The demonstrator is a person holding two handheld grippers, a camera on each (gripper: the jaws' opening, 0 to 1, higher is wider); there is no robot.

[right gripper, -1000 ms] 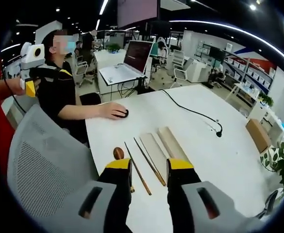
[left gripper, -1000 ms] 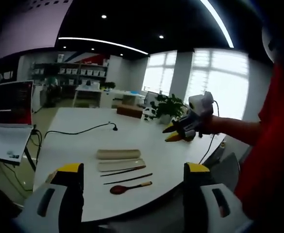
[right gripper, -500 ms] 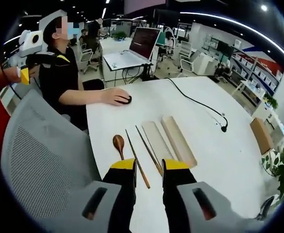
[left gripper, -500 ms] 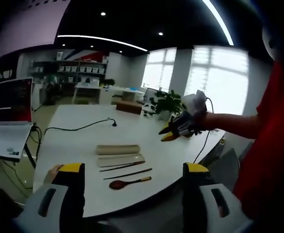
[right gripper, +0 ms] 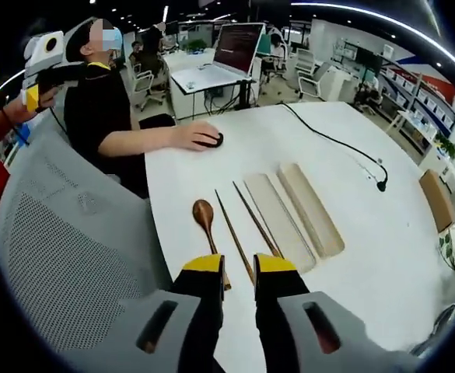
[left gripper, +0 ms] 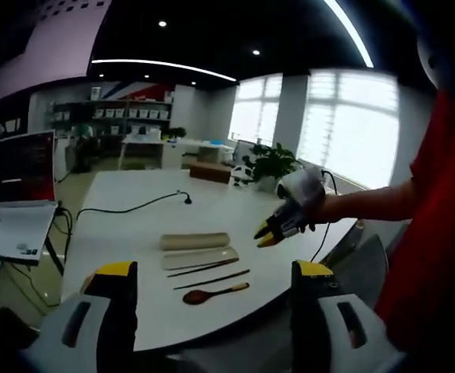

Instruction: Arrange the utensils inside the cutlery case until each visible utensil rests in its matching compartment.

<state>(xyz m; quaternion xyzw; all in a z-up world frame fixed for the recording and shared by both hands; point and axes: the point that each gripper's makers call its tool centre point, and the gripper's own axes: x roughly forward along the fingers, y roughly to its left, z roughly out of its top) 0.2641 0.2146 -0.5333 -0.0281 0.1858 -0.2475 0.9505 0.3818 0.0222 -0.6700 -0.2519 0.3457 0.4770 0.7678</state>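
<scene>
— What's on your table [right gripper: 383, 256]?
— One wooden spoon [right gripper: 204, 214], two chopsticks [right gripper: 245, 227] and two pale case halves, the case tray [right gripper: 278, 220] and the case lid [right gripper: 311, 208], side by side.

— Anything around them?
— A black cable [right gripper: 332, 142], a laptop [right gripper: 229, 56], a seated person's hand on a mouse [right gripper: 211, 141], and a mesh chair [right gripper: 71, 241] at the table edge.

— Your grippers?
— Your right gripper [right gripper: 239, 264] hangs just above the near ends of the chopsticks, jaws nearly together, holding nothing. Your left gripper [left gripper: 208, 272] has its jaws wide apart, back from the table, the utensils lying well ahead of it
</scene>
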